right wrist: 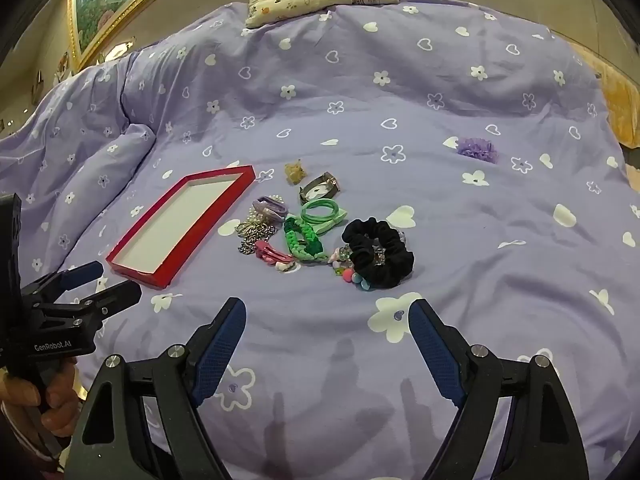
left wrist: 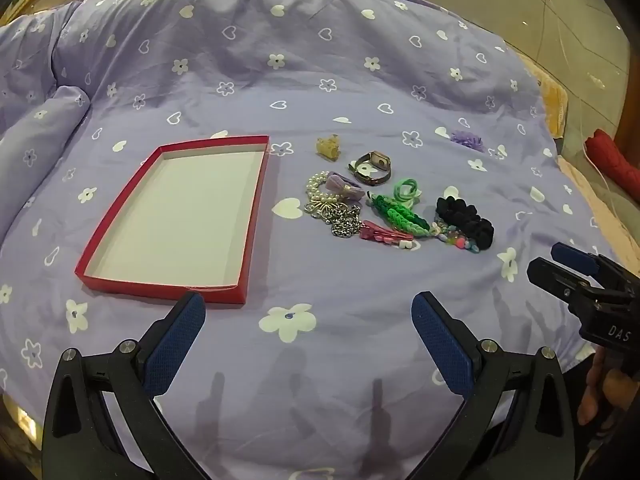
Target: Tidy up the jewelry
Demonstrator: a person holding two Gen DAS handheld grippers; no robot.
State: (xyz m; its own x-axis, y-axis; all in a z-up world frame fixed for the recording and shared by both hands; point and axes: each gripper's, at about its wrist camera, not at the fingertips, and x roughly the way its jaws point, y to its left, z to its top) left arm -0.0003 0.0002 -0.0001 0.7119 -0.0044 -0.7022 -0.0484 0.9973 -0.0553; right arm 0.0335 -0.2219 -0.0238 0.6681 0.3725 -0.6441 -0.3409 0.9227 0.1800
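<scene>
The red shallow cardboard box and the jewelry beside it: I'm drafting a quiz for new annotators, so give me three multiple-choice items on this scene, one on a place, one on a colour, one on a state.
1. Where does the lone purple fabric flower lie?
A. in the box
B. apart from the pile, on its far side from the box
C. on the pillow

2. What colour is the ruffled fabric scrunchie?
A. black
B. white
C. orange

3. What state is the red shallow cardboard box in?
A. lidded
B. filled with jewelry
C. open and empty

Answers:
1 B: it sits alone on the purple bedspread, away from the pile.
2 A: it is dark black against the bedspread.
3 C: its white floor shows bare, all the jewelry lies outside it.
</scene>
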